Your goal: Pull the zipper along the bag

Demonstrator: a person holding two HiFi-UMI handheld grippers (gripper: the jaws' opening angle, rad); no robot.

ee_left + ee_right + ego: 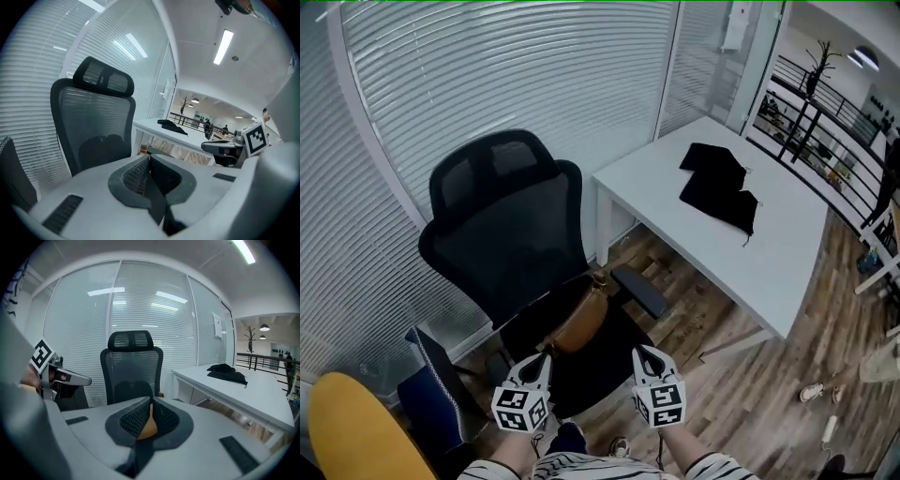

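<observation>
The brown bag [581,321] lies slanted on the seat of the black chair [511,220]. In the head view its near end sits just at 1 o'clock of the left tongs [149,158] and at 10 o'clock of the right tongs [151,401]. Both pairs of tongs are closed pad to pad. Nothing shows between the left pads. A tan sliver [149,425] shows low between the right pads, and I cannot tell whether it is a pinched bit of the bag or the bag seen beyond. The zipper is too small to make out. The chief risk, as I judge it, is that the soft bag, held down by nothing, would slide or bunch with the pull instead of letting the slider run, unless one pair pins the fabric. Closed tongs could also shove it toward the seat's edge on approach. The black bags [719,187] on the white counter [769,258], at 2 o'clock of the chair, lie well apart.
</observation>
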